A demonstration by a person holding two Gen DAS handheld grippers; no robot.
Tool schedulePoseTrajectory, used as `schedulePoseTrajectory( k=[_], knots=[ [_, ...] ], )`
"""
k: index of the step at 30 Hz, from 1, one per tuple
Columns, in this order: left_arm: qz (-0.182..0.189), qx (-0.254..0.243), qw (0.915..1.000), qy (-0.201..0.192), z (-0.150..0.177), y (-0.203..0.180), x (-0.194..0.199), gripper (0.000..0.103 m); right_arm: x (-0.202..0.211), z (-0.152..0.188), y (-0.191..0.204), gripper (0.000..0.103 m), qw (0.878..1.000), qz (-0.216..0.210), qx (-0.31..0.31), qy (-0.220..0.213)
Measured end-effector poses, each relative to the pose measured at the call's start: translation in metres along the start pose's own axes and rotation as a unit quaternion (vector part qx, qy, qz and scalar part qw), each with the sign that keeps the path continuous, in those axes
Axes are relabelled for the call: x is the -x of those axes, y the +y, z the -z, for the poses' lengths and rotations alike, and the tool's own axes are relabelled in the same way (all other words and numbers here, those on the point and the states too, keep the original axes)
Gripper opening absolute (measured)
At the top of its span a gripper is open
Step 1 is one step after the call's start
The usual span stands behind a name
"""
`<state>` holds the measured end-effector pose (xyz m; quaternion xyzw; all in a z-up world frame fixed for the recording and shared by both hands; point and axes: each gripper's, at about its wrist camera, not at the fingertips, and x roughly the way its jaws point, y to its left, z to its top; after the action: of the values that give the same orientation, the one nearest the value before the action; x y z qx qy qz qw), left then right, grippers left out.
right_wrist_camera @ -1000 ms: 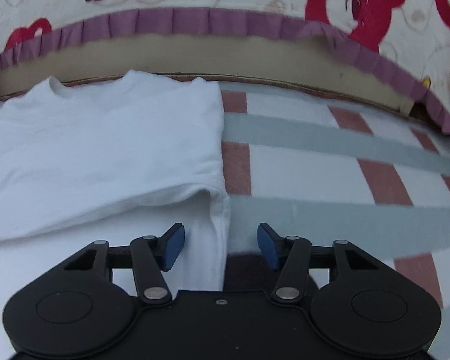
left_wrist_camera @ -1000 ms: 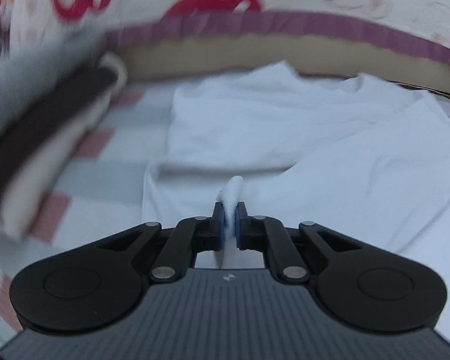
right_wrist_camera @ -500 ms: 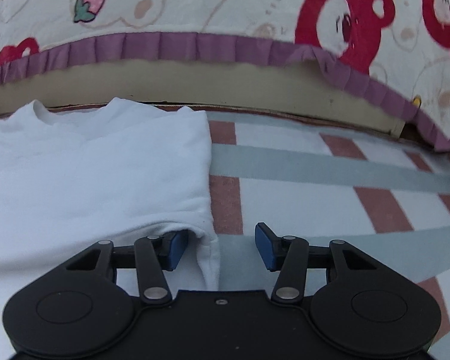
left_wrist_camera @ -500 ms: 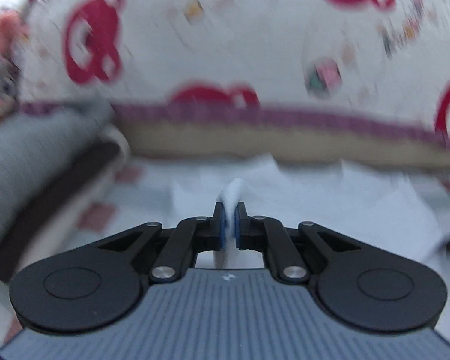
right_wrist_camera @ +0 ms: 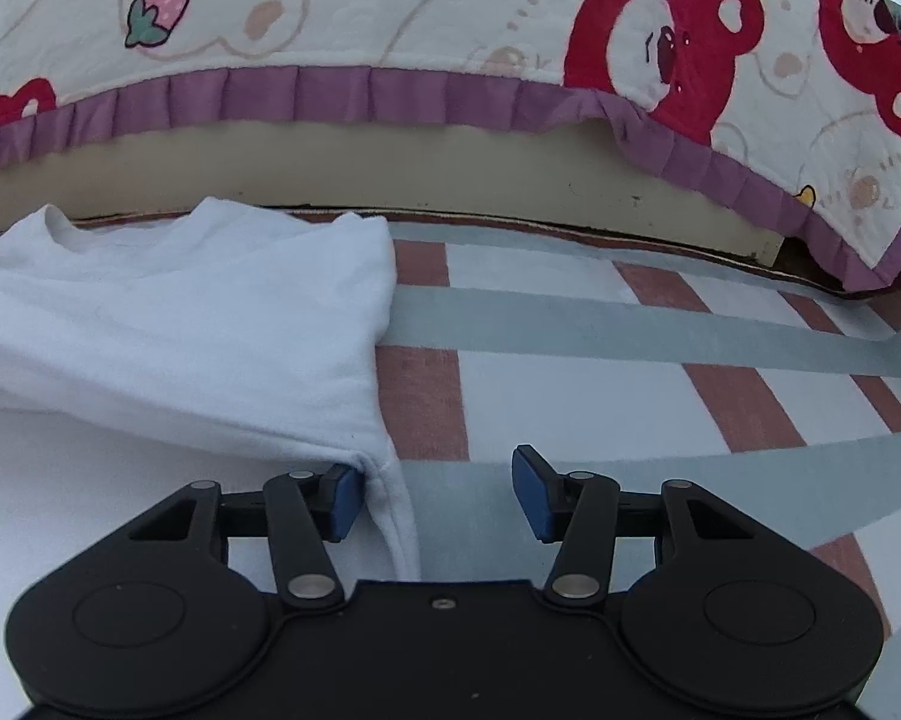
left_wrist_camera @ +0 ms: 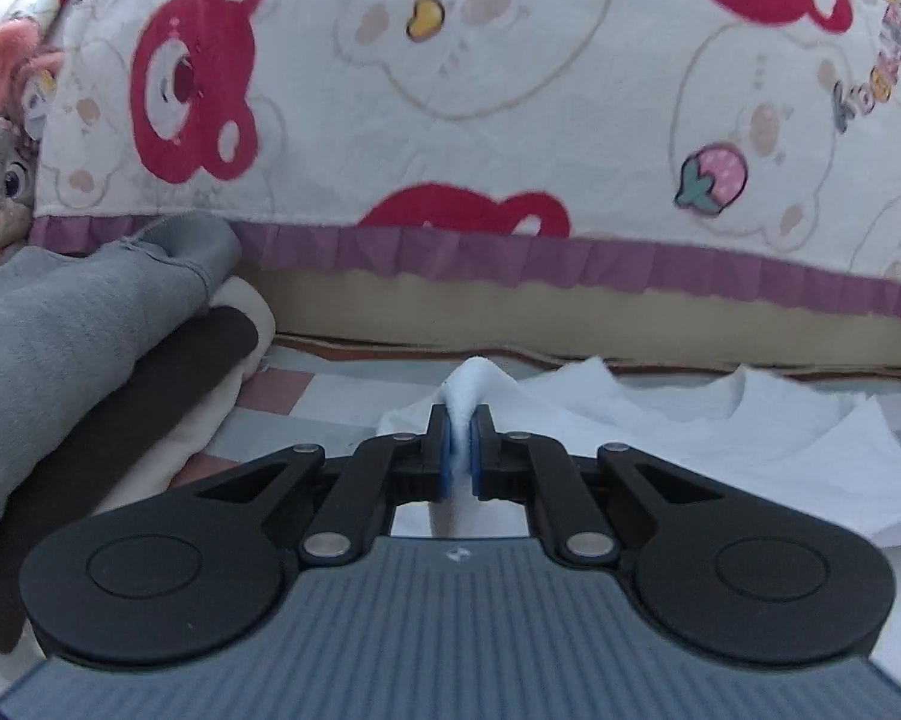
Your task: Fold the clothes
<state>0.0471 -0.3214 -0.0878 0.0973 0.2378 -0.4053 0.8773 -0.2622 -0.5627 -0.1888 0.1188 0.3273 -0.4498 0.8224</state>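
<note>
On a checked sheet (right_wrist_camera: pixel 570 396) of white, brick-red and grey-blue bands, a white T-shirt (right_wrist_camera: pixel 174 324) is lying spread out, its neckline toward the far side where a beige mattress edge (right_wrist_camera: pixel 390 168) is running across. Over that edge a quilt (left_wrist_camera: pixel 510 90) printed with red bears and strawberries is hanging, trimmed with a purple ruffle (right_wrist_camera: pixel 330 99).

At the shirt's left side, the left gripper (left_wrist_camera: pixel 461 450) is pinching a fold of the white fabric between its blue pads, jaws almost together, with a small peak of cloth sticking up above the fingertips. The cloth it is holding is standing raised off the sheet, while the rest of the shirt (left_wrist_camera: pixel 750 420) is lying to the right and beyond it, rumpled, reaching toward the mattress edge.

At the shirt's right side, the right gripper (right_wrist_camera: pixel 438 501) is standing about half open, gripping nothing. Its left pad is sitting just beside the shirt's folded right edge, which is running down between the jaws nearer the left finger; whether the pad is touching the cloth I cannot tell. Its right pad is hanging over bare sheet.

Far left in the left wrist view, a stack of folded clothes (left_wrist_camera: pixel 90 360), grey on top, dark brown and cream below, is resting on the sheet, with a plush rabbit (left_wrist_camera: pixel 0 150) behind it.
</note>
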Motion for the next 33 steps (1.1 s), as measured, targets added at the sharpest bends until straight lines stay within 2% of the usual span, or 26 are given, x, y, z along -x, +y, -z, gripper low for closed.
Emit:
schedulePoseTrajectory(
  k=[2, 5, 8, 11, 14, 16, 19, 21, 24, 25, 26, 27, 28, 29, 31, 33],
  knots=[
    [-0.001, -0.003, 0.9999, 0.013, 0.001, 0.003, -0.012, 0.006, 0.007, -0.002, 0.001, 0.058, 1.0, -0.006, 0.016, 0.02],
    [0.005, 0.004, 0.9994, 0.034, 0.006, 0.007, -0.024, 0.006, 0.03, -0.007, -0.01, 0.059, 0.998, -0.057, 0.015, 0.014],
    [0.006, 0.006, 0.9985, 0.054, 0.014, 0.01, -0.033, 0.006, 0.043, -0.026, -0.032, 0.059, 0.991, -0.125, -0.025, -0.024],
    [0.005, 0.002, 0.9977, 0.067, 0.022, 0.011, -0.035, 0.006, 0.024, -0.062, -0.052, 0.06, 0.985, -0.158, -0.067, -0.03],
    [0.006, -0.007, 0.9971, 0.075, 0.028, 0.01, -0.033, 0.006, -0.025, -0.115, -0.054, 0.061, 0.982, -0.176, -0.069, 0.011],
    [0.009, -0.015, 0.997, 0.075, 0.029, 0.011, -0.031, 0.006, -0.06, -0.152, -0.044, 0.06, 0.977, -0.194, -0.053, 0.067],
    [0.016, -0.012, 0.9971, 0.073, 0.029, 0.013, -0.029, 0.006, -0.104, -0.197, -0.021, 0.06, 0.971, -0.197, -0.013, 0.137],
    [0.019, -0.013, 0.9973, 0.069, 0.028, 0.012, -0.028, 0.006, -0.128, -0.21, -0.005, 0.059, 0.968, -0.181, 0.008, 0.176],
    [0.023, -0.011, 0.9973, 0.068, 0.029, 0.011, -0.029, 0.006, -0.155, -0.209, 0.013, 0.058, 0.966, -0.149, 0.032, 0.209],
    [0.023, -0.009, 0.9973, 0.07, 0.03, 0.011, -0.03, 0.006, -0.162, -0.204, 0.017, 0.056, 0.963, -0.146, 0.039, 0.223],
    [0.024, -0.008, 0.997, 0.073, 0.031, 0.011, -0.031, 0.006, -0.169, -0.199, 0.021, 0.04, 0.96, -0.144, 0.046, 0.237],
    [0.024, -0.007, 0.997, 0.074, 0.031, 0.011, -0.032, 0.006, -0.176, -0.194, 0.024, 0.03, 0.956, -0.142, 0.053, 0.251],
    [0.023, -0.007, 0.9969, 0.074, 0.03, 0.011, -0.033, 0.006, -0.178, -0.189, 0.024, 0.005, 0.957, -0.138, 0.051, 0.249],
    [0.021, -0.009, 0.9971, 0.073, 0.03, 0.011, -0.033, 0.006, -0.178, -0.185, 0.021, 0.007, 0.961, -0.132, 0.044, 0.241],
    [0.014, -0.014, 0.9974, 0.069, 0.028, 0.013, -0.033, 0.006, -0.175, -0.182, 0.003, 0.006, 0.965, -0.135, -0.012, 0.224],
    [0.014, -0.013, 0.9976, 0.067, 0.025, 0.016, -0.034, 0.006, -0.176, -0.177, -0.02, 0.006, 0.958, -0.152, -0.095, 0.225]
  ],
)
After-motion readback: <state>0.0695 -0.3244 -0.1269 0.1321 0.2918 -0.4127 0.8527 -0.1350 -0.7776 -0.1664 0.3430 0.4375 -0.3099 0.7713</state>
